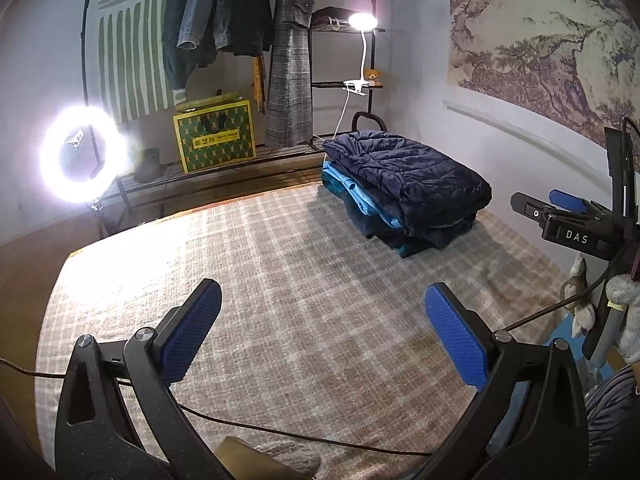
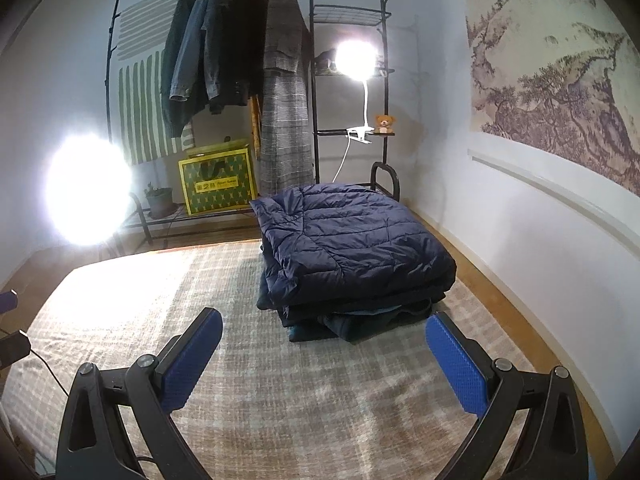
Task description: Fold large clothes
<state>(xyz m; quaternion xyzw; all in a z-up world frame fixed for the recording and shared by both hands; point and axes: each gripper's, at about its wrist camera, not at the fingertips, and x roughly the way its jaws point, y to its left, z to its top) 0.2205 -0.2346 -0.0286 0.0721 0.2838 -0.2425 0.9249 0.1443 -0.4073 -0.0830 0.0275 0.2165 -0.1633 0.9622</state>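
Both grippers are hovering with jaws spread and empty over the plaid blanket (image 2: 280,400). The right gripper (image 2: 324,354) is sitting nearer the folded navy jacket (image 2: 352,240), lying at twelve o'clock atop a clothes stack (image 1: 400,224), its long axis apparently running away toward the rack (image 2: 312,80); the left gripper (image 1: 322,328) is finding it at one o'clock.

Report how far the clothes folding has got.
Done: a folded navy puffer jacket tops a stack of folded clothes on the checked cover. In hand: nothing; the left gripper and right gripper hover with jaws open and empty. Left: perhaps the garments on the rack, if they count.
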